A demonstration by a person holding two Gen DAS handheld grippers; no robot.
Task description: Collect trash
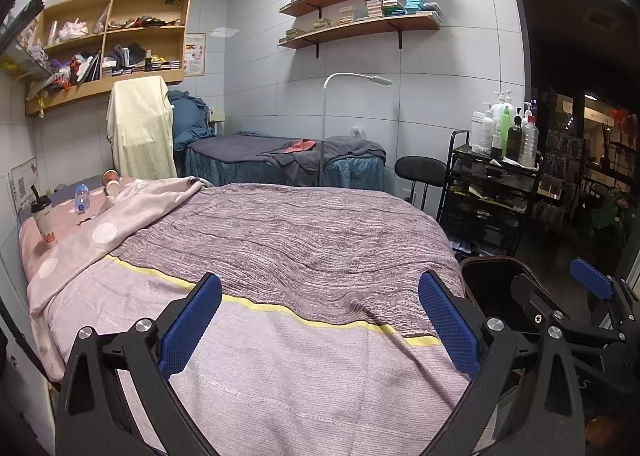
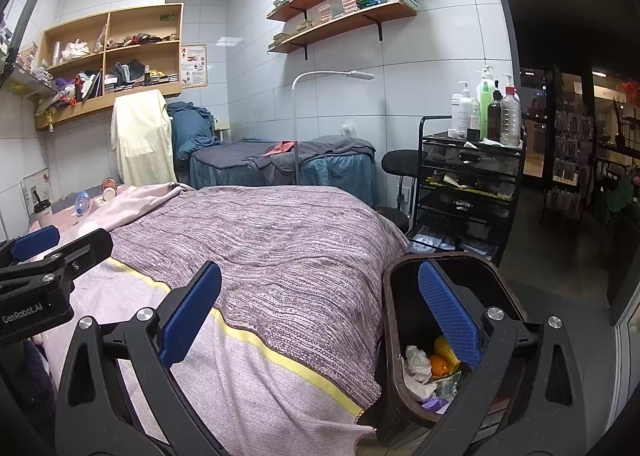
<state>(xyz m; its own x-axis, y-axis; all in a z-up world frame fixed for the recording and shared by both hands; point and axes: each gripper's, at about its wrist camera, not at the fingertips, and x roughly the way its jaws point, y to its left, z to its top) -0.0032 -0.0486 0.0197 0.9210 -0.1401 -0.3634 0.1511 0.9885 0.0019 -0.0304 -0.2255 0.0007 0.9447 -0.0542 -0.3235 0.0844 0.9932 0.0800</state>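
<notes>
Trash lies at the far head end of the bed (image 1: pixel 280 240): a clear plastic bottle (image 1: pixel 81 197), two paper cups (image 1: pixel 112 181) and a lidded drink cup (image 1: pixel 42 215); the bottle (image 2: pixel 82 203) and cups (image 2: pixel 108 189) also show in the right wrist view. A dark brown bin (image 2: pixel 394 320) stands at the bed's right side and holds crumpled paper, an orange piece and wrappers. My left gripper (image 1: pixel 320 316) is open and empty above the bed's foot. My right gripper (image 2: pixel 320 316) is open and empty, its right finger over the bin's mouth.
A black trolley (image 2: pixel 468 183) with bottles stands right of the bed, a black stool (image 2: pixel 400 163) behind it. A second bed (image 1: pixel 280 153) and a white floor lamp (image 1: pixel 326 127) are at the back. Wall shelves hang above. A dark doorway opens at the right.
</notes>
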